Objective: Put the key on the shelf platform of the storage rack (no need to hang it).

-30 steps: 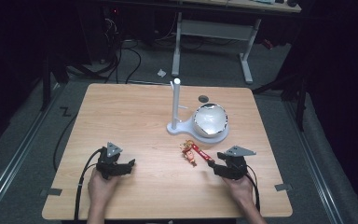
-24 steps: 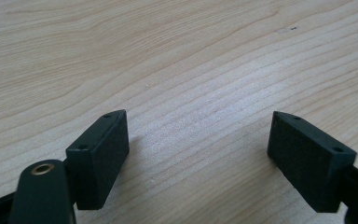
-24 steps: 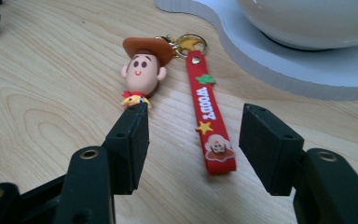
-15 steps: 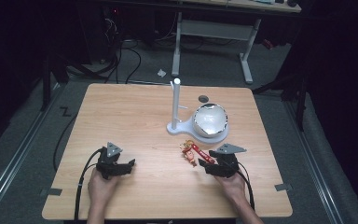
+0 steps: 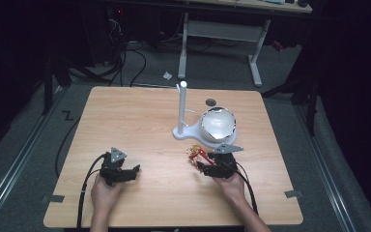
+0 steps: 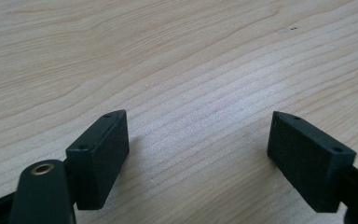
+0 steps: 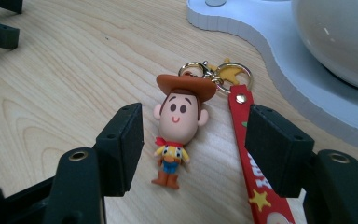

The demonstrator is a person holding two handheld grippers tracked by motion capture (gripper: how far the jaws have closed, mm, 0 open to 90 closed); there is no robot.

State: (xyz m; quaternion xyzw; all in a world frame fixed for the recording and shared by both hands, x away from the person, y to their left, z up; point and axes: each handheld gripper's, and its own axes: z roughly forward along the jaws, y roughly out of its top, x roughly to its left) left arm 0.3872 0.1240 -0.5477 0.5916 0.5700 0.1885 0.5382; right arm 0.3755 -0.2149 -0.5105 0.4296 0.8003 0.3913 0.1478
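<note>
A cowboy figure keychain [image 5: 198, 155] lies flat on the wooden table [image 5: 140, 121], just in front of the white stand. In the right gripper view the figure [image 7: 179, 116] has a brown hat, gold rings [image 7: 219, 72] and a red strap [image 7: 254, 182]. My right gripper [image 7: 192, 133] [image 5: 203, 166] is low over the table with the figure between its jaws. The jaws have just been opening and neither pad touches the figure. My left gripper [image 5: 134, 170] [image 6: 198, 126] rests open at the front left over bare wood.
A white stand base [image 5: 186, 131] with an upright pole [image 5: 182, 106] and a shiny white bowl [image 5: 217, 124] sits close behind the keychain. A small dark round spot [image 5: 211, 102] lies further back. The left gripper's jaw tips [image 7: 0, 23] appear far off.
My right gripper has moved left across the table up to the keychain, so that the figure now lies between its jaws. The left gripper has stayed put.
</note>
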